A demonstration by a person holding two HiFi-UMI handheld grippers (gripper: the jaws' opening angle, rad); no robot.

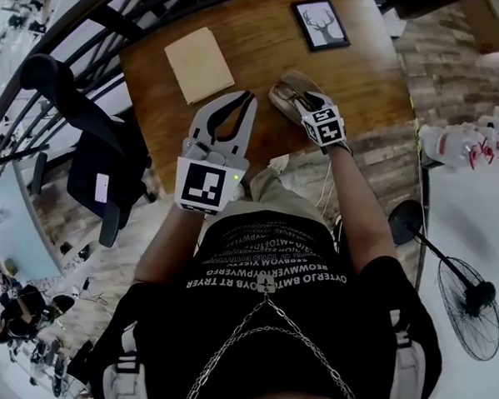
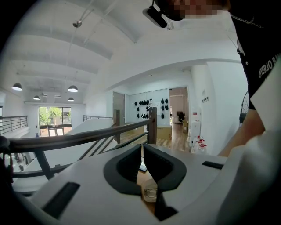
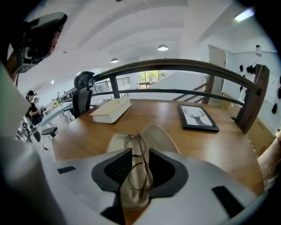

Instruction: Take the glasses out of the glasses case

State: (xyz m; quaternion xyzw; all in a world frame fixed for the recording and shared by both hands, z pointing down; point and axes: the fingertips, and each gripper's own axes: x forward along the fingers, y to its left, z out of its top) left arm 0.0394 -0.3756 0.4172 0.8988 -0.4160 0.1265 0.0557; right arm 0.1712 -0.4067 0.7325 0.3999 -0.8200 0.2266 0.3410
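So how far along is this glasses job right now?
Early on. Done: the case lies open on the table. In hand: the right gripper has its jaws open on either side of the glasses, which lie in the case, not yet gripped. Left to do: close on them and lift them out. The left gripper is empty, off to the side.
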